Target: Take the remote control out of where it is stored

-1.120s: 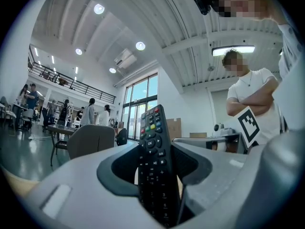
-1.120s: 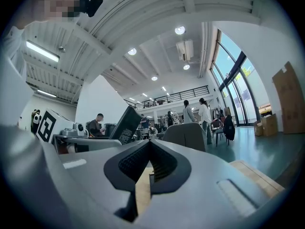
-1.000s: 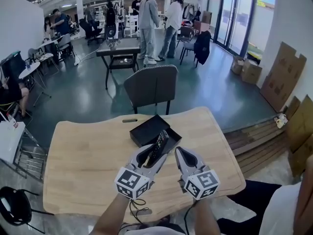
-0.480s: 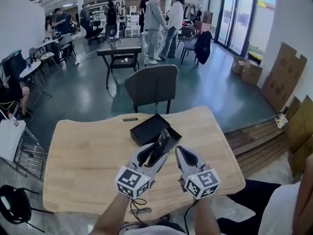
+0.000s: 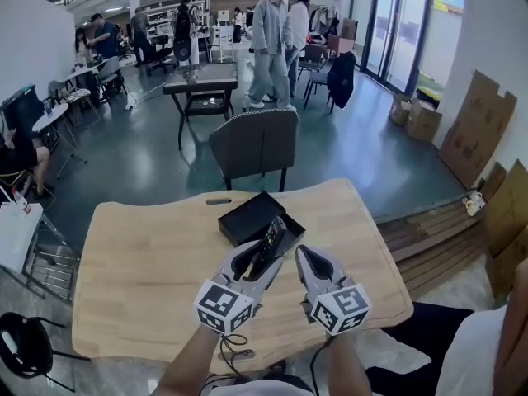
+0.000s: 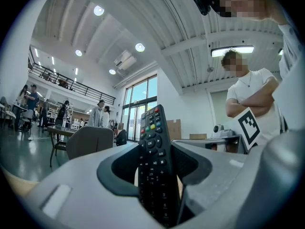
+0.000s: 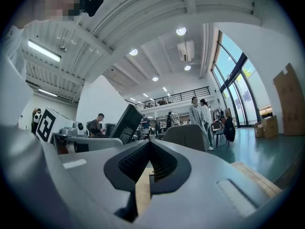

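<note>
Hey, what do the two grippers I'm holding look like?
Both the left gripper and the right gripper are light grey, with curved jaws lined with dark ribbed pads. Each carries a white cube printed with black square markers. A thin dark cable trails near the wrists. No sleeves show.

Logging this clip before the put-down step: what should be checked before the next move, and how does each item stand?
1. Remote gripped between the left gripper fingers: ok.
2. Remote lifted out of the black box: ok.
3. Right gripper shut with nothing in it: ok.
4. Bare table beside the box for setting down: ok.
5. Anything else left inside the box: cannot tell.
</note>
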Demonstrator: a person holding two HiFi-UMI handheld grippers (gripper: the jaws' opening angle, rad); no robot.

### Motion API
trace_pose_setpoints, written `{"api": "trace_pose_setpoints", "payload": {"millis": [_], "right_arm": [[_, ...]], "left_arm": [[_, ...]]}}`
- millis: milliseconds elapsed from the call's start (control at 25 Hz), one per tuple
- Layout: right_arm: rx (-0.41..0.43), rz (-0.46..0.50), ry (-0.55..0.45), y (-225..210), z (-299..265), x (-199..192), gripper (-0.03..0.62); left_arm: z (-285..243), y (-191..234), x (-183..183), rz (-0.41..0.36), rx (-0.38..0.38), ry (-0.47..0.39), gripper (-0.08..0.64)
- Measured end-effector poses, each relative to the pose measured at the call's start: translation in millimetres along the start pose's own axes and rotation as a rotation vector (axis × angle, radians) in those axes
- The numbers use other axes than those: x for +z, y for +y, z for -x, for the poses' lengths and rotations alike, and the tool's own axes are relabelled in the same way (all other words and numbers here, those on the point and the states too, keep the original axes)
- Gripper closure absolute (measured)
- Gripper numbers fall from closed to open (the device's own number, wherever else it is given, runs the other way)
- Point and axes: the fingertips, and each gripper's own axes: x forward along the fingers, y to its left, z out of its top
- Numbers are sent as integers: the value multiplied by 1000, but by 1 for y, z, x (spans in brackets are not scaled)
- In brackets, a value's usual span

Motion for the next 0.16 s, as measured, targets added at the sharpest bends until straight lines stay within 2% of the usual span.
{"api": "trace_pose_setpoints", "payload": {"millis": [160], "right_arm": [[1,-2,0,0,1,2,566]], "left_arm": [[-1,-2,2,4,-2,-2,353]]}}
